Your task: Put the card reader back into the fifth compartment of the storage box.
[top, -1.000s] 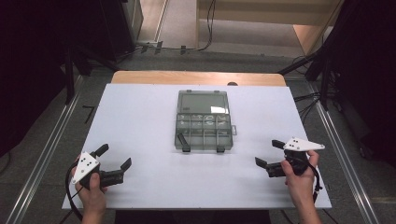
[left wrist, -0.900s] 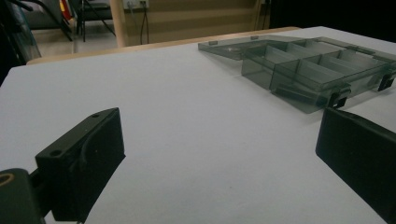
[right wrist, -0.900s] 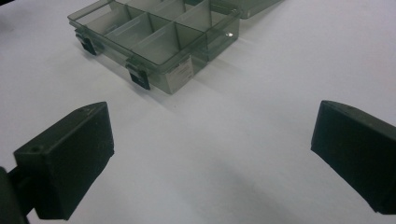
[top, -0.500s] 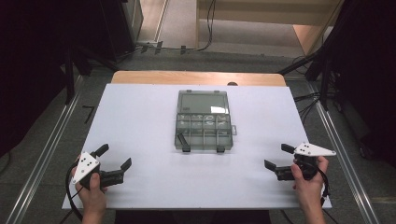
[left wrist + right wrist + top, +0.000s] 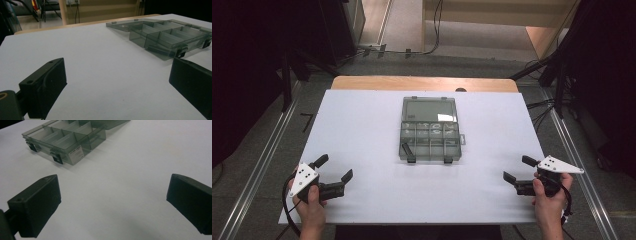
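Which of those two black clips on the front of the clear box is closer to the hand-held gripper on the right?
The right-hand latch on the organiser box. It sits at the front corner toward the right hand-held gripper; the other latch is farther left.

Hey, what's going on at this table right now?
A person holds a tool in each hand at the near edge of a white table. The left tool and right tool are both open, holding nothing. Between them, farther back, a smoky clear compartment box lies with its lid folded flat open. Neither tool touches it.
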Motion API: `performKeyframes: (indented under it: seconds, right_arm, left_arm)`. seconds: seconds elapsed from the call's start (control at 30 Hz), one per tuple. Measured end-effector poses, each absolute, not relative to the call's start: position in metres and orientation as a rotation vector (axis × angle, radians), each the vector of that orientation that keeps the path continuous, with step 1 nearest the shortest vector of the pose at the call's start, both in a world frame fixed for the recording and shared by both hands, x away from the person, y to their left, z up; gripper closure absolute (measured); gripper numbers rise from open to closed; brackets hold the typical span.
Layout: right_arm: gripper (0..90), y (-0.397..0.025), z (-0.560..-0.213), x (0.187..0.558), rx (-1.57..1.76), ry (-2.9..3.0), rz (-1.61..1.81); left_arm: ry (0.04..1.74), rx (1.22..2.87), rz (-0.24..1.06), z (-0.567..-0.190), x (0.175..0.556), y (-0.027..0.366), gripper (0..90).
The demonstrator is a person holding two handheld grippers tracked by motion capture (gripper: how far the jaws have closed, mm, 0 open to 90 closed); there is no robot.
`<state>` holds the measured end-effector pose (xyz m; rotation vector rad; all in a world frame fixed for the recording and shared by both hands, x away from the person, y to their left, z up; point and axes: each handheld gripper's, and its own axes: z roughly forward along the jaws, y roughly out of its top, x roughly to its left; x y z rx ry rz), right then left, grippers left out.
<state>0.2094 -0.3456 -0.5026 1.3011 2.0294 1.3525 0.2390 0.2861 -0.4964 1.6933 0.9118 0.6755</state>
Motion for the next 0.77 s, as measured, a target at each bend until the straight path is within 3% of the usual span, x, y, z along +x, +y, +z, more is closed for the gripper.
performKeyframes:
  seconds: [0.77]
  right_arm:
    - [0.0,-0.355,-0.513,0.202,1.308,1.982,1.409]
  left_arm:
    - [0.915,1.690,0.675,-0.496,0.240,0.287,1.3]
